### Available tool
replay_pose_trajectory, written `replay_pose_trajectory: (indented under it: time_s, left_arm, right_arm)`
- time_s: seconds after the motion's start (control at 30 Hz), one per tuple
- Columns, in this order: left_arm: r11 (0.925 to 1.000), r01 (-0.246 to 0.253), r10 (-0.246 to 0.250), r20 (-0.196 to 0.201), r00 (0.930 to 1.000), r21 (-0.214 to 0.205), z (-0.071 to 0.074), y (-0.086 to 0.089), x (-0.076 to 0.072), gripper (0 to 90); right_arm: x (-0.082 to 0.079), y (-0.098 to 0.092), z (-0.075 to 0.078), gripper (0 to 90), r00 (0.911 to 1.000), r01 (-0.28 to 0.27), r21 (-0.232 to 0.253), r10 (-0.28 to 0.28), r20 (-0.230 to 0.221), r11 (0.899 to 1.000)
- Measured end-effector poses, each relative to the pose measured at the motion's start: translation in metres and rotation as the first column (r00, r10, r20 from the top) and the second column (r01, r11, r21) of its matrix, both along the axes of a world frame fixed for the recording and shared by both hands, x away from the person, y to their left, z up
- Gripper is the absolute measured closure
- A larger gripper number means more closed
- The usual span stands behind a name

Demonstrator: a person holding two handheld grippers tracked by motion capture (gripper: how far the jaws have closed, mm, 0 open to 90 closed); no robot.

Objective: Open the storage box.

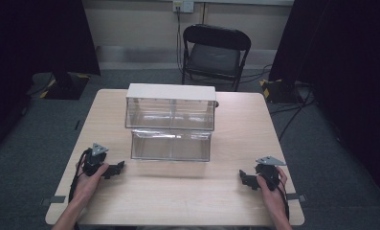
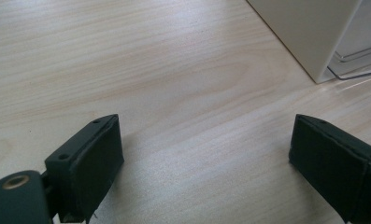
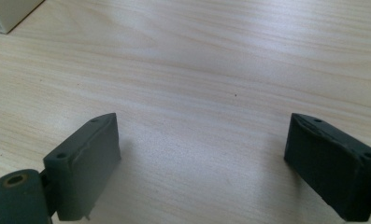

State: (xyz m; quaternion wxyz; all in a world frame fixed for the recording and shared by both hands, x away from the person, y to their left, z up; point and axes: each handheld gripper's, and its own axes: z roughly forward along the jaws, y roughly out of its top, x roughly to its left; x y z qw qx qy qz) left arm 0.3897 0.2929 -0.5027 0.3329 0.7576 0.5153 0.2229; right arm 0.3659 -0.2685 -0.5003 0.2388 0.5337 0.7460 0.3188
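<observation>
A white-topped cabinet with clear drawers point(image 1: 171, 108) stands at the middle of the wooden table point(image 1: 178, 191). Its lower clear drawer point(image 1: 171, 145) is pulled out toward me. My left gripper point(image 1: 115, 169) rests low on the table at the front left, held by a hand, jaws wide apart with bare wood between them point(image 2: 206, 154). The cabinet's white corner point(image 2: 314, 32) shows at the upper right of the left gripper view. My right gripper point(image 1: 245, 178) rests at the front right, also open over bare wood point(image 3: 202, 154). The cabinet's corner point(image 3: 8, 14) shows at the upper left of the right gripper view.
A black folding chair point(image 1: 214, 52) stands beyond the table's far edge. Dark curtains hang at both sides, with cables on the grey floor point(image 1: 293, 110) at the right. Bare tabletop lies between the two grippers and in front of the open drawer.
</observation>
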Motion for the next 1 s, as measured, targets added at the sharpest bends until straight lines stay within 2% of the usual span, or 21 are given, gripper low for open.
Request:
replay_pose_trajectory:
  time_s: [0.47,0.73,0.97,1.0]
  left_arm:
    - [1.0000,0.005,-0.005,-0.002,1.0000,0.003,0.000,0.001,0.001,8.7]
    - [0.9999,0.008,-0.008,-0.007,0.9999,0.006,0.000,0.001,0.002,7.1]
    - [0.9999,0.007,-0.007,-0.008,0.9999,0.008,0.000,0.001,0.002,6.5]
    - [1.0000,0.006,-0.006,-0.008,0.9999,0.008,0.000,0.001,0.002,6.4]
  right_arm:
    - [0.000,0.001,0.000,8.6,0.9999,0.015,0.000,-0.015,-0.007,1.000]
    - [0.001,0.003,0.005,14.3,0.9995,-0.004,0.020,0.005,-0.031,1.000]
    - [0.000,0.006,0.011,14.1,0.9999,-0.010,0.036,0.010,-0.003,0.999]
    - [-0.001,0.008,0.012,14.2,0.9996,-0.027,0.044,0.027,-0.003,0.999]
